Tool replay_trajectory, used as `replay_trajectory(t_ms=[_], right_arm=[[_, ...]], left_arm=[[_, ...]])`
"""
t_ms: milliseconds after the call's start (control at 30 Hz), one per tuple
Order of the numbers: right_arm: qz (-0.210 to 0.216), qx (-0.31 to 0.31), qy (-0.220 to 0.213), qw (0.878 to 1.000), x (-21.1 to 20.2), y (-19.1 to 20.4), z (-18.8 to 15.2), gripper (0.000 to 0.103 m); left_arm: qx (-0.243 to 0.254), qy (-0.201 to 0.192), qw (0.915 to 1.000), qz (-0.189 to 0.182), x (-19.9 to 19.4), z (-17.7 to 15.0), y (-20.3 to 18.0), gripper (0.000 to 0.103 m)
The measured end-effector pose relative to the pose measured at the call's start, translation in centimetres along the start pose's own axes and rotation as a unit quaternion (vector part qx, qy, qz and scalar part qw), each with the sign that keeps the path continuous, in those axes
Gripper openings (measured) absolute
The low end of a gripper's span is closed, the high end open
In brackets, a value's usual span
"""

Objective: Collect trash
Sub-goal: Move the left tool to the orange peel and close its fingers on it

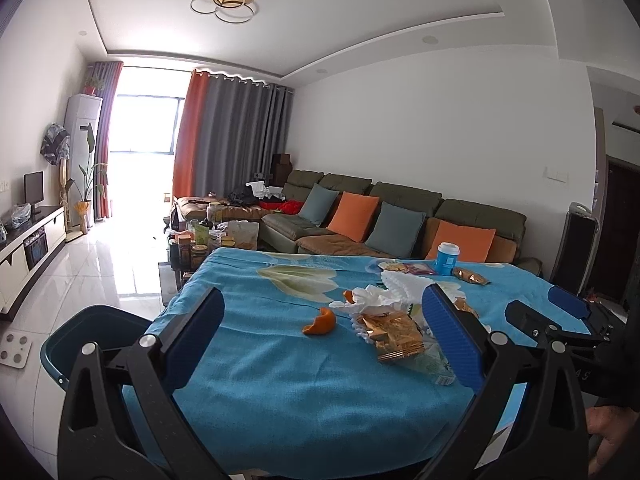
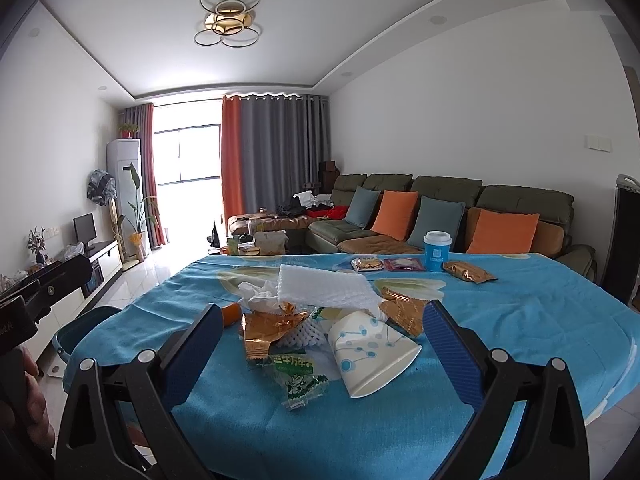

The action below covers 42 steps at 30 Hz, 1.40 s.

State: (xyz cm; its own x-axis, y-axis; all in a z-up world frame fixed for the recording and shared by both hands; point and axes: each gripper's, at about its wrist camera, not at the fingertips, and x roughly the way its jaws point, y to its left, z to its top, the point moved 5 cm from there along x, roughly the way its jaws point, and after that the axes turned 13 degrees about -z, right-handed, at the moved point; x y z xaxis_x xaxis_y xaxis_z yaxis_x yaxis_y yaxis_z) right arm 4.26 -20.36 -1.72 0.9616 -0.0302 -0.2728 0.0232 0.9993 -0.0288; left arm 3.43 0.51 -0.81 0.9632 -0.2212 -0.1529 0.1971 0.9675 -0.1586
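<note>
Above the blue tablecloth [image 2: 520,320], your right gripper [image 2: 324,340] hangs wide open and empty around a tipped paper cup [image 2: 372,354] and a green wrapper [image 2: 298,376]. Your left gripper [image 1: 324,328], equally wide, frames an orange peel [image 1: 320,322] and gold wrappers [image 1: 394,334]. The bin [image 1: 92,336] sits beside the table's left edge.

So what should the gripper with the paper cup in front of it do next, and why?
Probably ease the right gripper forward and close on the tipped paper cup. The gripper is open and empty, and the cup lies on its side on the blue tablecloth, right between the fingers and nearest of the trash. The teal bin waits at the table's left edge.
</note>
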Motion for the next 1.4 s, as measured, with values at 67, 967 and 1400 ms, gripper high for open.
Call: replay_trajectory(t_ms=[67,967,1400], right_arm=[[0.001,-0.002,0.000,1.000,0.1,0.0,0.0,0.096],[0.051,-0.074,0.102,0.991,5.5,3.5,-3.8,0.096],[0.085,-0.079,0.174,0.978,9.0,4.0,-6.2,0.066]], left_arm=[[-0.002,0.003,1.0000,0.002,0.0,0.0,0.0,0.097],[-0.016,0.101,0.9947,-0.006,7.7,-1.7,2.6,0.097],[-0.018,0.147,0.9889,-0.011,13.4,-3.2,3.3,0.097]])
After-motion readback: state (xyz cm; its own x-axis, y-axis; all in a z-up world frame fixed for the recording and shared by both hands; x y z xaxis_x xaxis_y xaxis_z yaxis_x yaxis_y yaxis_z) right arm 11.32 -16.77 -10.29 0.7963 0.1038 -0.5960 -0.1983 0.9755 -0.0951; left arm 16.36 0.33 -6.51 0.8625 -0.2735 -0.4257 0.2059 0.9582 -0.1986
